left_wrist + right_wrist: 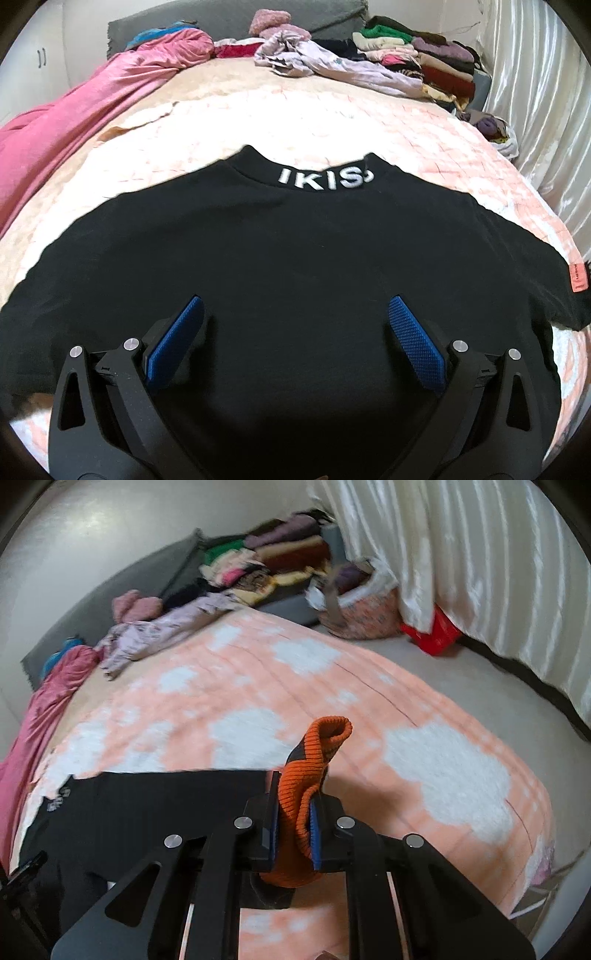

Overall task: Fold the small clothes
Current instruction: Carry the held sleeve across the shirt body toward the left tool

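A: One garment on the go, and it's barely begun. The bed [388, 122] with its peach and white cover carries a black sweatshirt [295, 240], spread flat with the lettered collar [325, 179] at the far side. I'd say the body hasn't been folded at all yet.

B: And the finished work?

A: A stack of folded clothes [417, 59] sits at the far end by the curtain, beside a loose lilac garment [332, 62] and a pink blanket [74, 122] bunched along one edge. So some pieces look done; this one, and probably that lilac one, remain.

B: Now the jaws.

A: The left gripper [295, 314] hovers over the lower middle of the sweatshirt, jaws spread wide, blue pads [173, 343] holding nothing. Whether they brush the cloth I can't tell.

B: The right?

A: The right gripper [293, 805] has its jaws pressed together on the orange ribbed cuff [317, 753] at the sweatshirt's edge, the cuff poking up past the tips. My guess: a sleeve fold inward comes first.
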The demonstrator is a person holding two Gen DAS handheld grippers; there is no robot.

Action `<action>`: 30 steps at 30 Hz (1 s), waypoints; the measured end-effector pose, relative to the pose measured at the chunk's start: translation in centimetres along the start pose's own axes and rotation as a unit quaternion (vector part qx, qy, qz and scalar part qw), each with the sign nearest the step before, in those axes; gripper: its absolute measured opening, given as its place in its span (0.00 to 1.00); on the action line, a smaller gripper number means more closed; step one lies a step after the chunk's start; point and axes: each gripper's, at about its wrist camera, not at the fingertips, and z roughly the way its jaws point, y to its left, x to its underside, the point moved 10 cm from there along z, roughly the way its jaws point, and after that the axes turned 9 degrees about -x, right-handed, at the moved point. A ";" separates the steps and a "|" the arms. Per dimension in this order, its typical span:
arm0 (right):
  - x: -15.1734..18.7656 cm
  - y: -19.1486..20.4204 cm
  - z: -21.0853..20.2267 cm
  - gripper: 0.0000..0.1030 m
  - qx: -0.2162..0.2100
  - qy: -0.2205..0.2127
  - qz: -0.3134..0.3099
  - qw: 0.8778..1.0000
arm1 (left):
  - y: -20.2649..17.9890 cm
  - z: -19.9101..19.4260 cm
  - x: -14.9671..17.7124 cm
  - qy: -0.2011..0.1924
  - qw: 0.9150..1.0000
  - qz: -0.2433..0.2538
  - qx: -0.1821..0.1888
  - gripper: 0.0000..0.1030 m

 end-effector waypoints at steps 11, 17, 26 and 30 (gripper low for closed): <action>-1.7 18.7 0.0 0.11 -0.160 0.000 -0.080 0.984 | 4.5 -0.8 -0.5 -0.005 0.999 -0.036 -0.005 0.91; 0.5 28.8 1.7 0.11 -0.240 0.040 -0.118 0.963 | 7.6 -1.3 -1.0 -0.011 0.998 -0.065 -0.009 0.91; 4.6 39.3 2.9 0.28 -0.316 0.088 -0.157 0.932 | 7.9 -1.2 -0.5 0.005 0.997 -0.070 0.021 0.91; 4.6 40.3 2.4 0.34 -0.315 0.076 -0.167 0.931 | 7.5 -1.1 -0.2 0.012 0.997 -0.069 0.040 0.91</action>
